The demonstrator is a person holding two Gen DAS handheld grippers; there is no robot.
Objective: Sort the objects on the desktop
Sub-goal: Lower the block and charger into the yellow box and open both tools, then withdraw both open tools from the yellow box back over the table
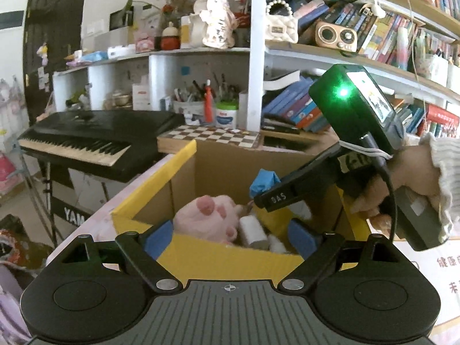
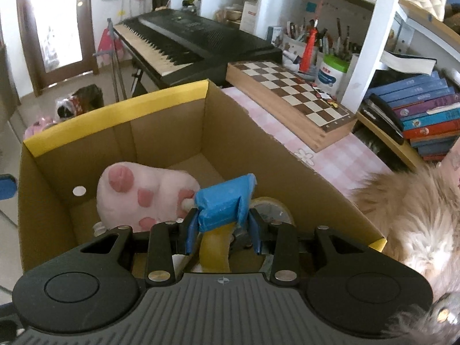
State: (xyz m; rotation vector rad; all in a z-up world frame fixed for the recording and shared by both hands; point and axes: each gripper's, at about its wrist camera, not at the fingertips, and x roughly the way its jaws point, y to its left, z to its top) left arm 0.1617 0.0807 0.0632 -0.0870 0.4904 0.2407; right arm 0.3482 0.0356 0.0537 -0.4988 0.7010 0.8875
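An open cardboard box [image 1: 155,184] [image 2: 115,115] with a yellow-taped rim stands on the desk. Inside it lie a pink plush paw [image 1: 207,218] [image 2: 138,192], a white roll [image 1: 253,230] and a clear tape roll [image 2: 273,210]. My right gripper [image 2: 222,227] [image 1: 258,194], held by a hand [image 1: 411,178], hangs over the box, shut on a blue wrapped packet [image 2: 227,201] [image 1: 263,179]. My left gripper [image 1: 230,237] is open at the box's near rim, with nothing between its blue pads [image 1: 159,237].
A black keyboard [image 1: 95,138] [image 2: 187,37] stands beyond the box on the left. A chessboard [image 1: 210,136] [image 2: 290,95] lies behind the box, against shelves of books [image 1: 299,106] [image 2: 422,115] and pen cups. A beige furry thing [image 2: 402,215] lies right of the box.
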